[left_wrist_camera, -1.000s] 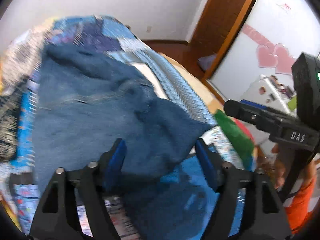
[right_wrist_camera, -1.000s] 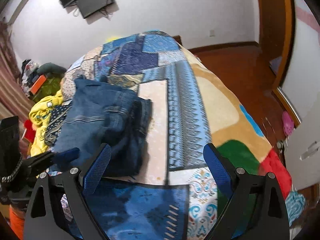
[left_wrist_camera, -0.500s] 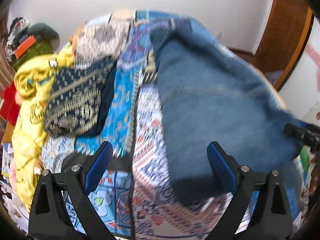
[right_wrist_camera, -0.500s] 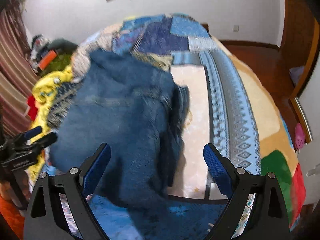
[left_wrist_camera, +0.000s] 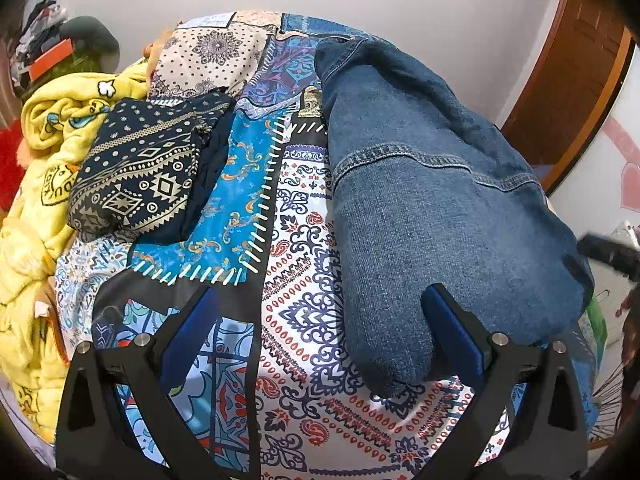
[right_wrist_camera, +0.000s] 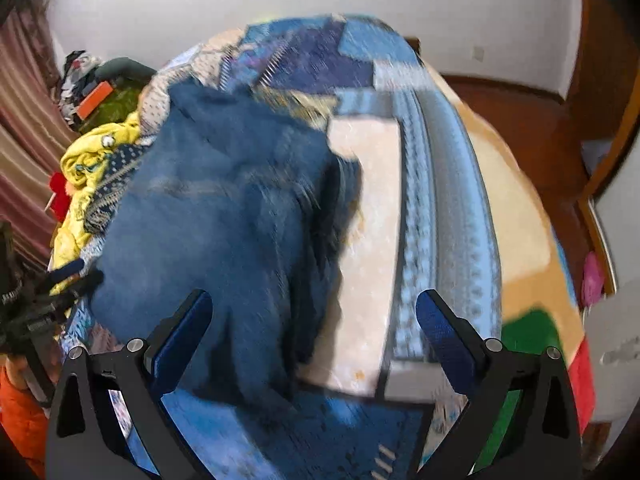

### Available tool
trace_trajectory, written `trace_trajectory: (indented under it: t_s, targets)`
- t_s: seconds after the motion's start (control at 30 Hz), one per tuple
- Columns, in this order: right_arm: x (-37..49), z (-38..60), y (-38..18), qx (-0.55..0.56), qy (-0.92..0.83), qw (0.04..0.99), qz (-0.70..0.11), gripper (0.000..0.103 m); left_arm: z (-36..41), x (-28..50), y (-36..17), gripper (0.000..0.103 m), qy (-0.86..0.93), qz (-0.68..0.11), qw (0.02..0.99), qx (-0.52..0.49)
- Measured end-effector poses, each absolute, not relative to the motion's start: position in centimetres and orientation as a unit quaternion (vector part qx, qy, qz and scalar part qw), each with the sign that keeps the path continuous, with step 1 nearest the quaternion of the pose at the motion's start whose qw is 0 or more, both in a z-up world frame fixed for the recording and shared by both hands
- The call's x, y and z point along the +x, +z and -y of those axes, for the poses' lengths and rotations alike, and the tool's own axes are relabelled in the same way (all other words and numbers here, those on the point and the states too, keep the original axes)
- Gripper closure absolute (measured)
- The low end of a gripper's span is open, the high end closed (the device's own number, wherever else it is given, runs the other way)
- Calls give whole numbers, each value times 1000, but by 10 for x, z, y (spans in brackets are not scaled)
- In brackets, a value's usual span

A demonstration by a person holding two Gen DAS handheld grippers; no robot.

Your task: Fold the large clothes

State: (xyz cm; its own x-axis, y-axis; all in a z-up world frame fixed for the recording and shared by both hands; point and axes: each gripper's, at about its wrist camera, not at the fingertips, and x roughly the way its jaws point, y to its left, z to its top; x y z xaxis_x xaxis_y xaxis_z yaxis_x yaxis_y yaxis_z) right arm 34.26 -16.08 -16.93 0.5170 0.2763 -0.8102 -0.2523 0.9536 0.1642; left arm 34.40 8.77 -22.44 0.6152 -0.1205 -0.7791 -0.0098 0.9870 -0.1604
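Observation:
A blue denim garment (left_wrist_camera: pixel 432 200) lies folded lengthwise on the patchwork bedspread (left_wrist_camera: pixel 304 320). My left gripper (left_wrist_camera: pixel 320 332) hovers over the bed's near end, jaws opening wide. The denim's near end sits just inside its right finger (left_wrist_camera: pixel 452 332), and neither pad presses on it. In the blurred right wrist view the same denim (right_wrist_camera: pixel 224 232) fills the left half of the bed. My right gripper (right_wrist_camera: pixel 314 320) hangs above its near right edge, jaws also opening, with cloth below them but not gripped. Each gripper's tip shows in the other's view, the right gripper (left_wrist_camera: pixel 608 252) and the left gripper (right_wrist_camera: pixel 48 288).
A dark patterned cloth (left_wrist_camera: pixel 136 172) and a yellow blanket (left_wrist_camera: pixel 44 216) lie on the bed's left side. A pile of clutter (right_wrist_camera: pixel 96 92) and a curtain (right_wrist_camera: pixel 20 120) stand beyond them. A wooden door (left_wrist_camera: pixel 576 92) is at the right, with wooden floor (right_wrist_camera: pixel 516 112) past the bed.
The left gripper let go of the denim it had between its fingers and swung left. The denim now lies flat as a folded bundle. Both grippers spread wider.

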Motion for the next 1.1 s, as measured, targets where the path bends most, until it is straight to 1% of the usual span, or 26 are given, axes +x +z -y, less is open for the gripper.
trace_trajectory:
  t_s: [0.1,0.23,0.37,0.43,0.53,0.63,0.73,0.83,0.9,1.1]
  targets:
    - [358,148,-170,8,168,869,-466,2,-87,344,-224,0,-31,-437,896,-70]
    - [379,141,-184,1,167,859,-483,2,-87,344,-224,0,-32,-436,897,-67]
    - [387,160,-194,-9,128,860,-493,2,-87,345,-224,0,-37,-436,897,-59]
    - [386,178,-197,10,136,857,-498,2,-86,346,-223,0,-41,-439,896,-53]
    - [381,188,-196,6,125,859,-496,2,-86,353,-219,0,-50,-448,892,-41]
    - [374,190,-186,-37,89,870,-483,2,-89,361,-210,0,-45,-450,891,-26]
    - [370,196,-175,8,126,866,-484,2,-95,374,-203,0,-45,-450,892,-23]
    - [368,193,-165,45,163,864,-475,0,-100,390,-200,0,-59,-458,886,-39]
    - [369,185,-164,60,188,858,-474,0,-104,404,-201,0,-85,-472,874,-70]
    - [394,158,-196,74,226,823,-516,0,-105,439,-229,0,-144,-525,825,-151]
